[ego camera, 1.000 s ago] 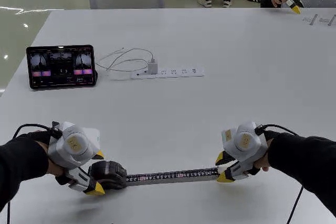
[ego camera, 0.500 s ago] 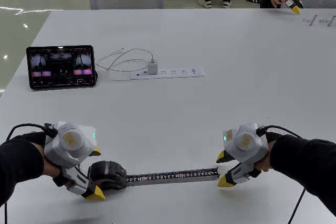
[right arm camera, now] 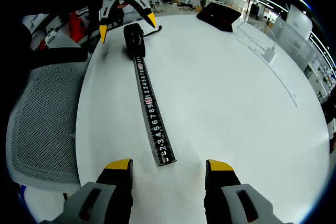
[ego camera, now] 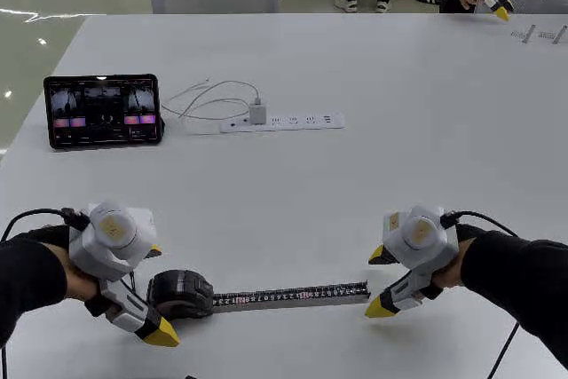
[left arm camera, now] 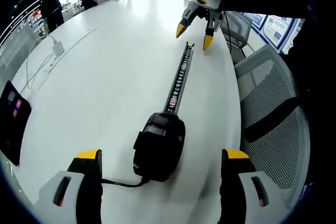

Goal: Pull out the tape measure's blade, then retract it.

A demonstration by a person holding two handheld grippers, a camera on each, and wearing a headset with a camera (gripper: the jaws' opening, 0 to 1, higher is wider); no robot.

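Blade (ego camera: 293,296) lay drawn out flat along the near side of the counter (ego camera: 355,175), numbers up. It ran from the black tape measure (ego camera: 180,294) on the person's left to its hooked end on their right. Nothing was holding either end. The left gripper (left arm camera: 162,156) had its jaws spread wide, one on each side of the tape measure and clear of it. The right gripper (right arm camera: 168,165) hung just short of the blade's tip with its jaws released as well, the tip lying in front of the gap between them. A tablet (ego camera: 103,111) and a power strip (ego camera: 282,122) sat well off toward the far side.

From where I stood the pull-out looked done and the retraction not yet begun, and that seemed the risky part. With the tape measure loose on the smooth counter, a spring pulling the blade home could drag it toward the blade or spin it, since no jaws were pinning it. I could not tell whether a lock was set. If one let go with the tip free, the blade could whip back fast, slap the counter or kink. The thin strip lay flush on the surface, so jaws closing on it might scrape past without catching it. The whole length also sat near the counter's edge, with a mesh chair (left arm camera: 268,145) just beyond, so a sideways knock could send it over.
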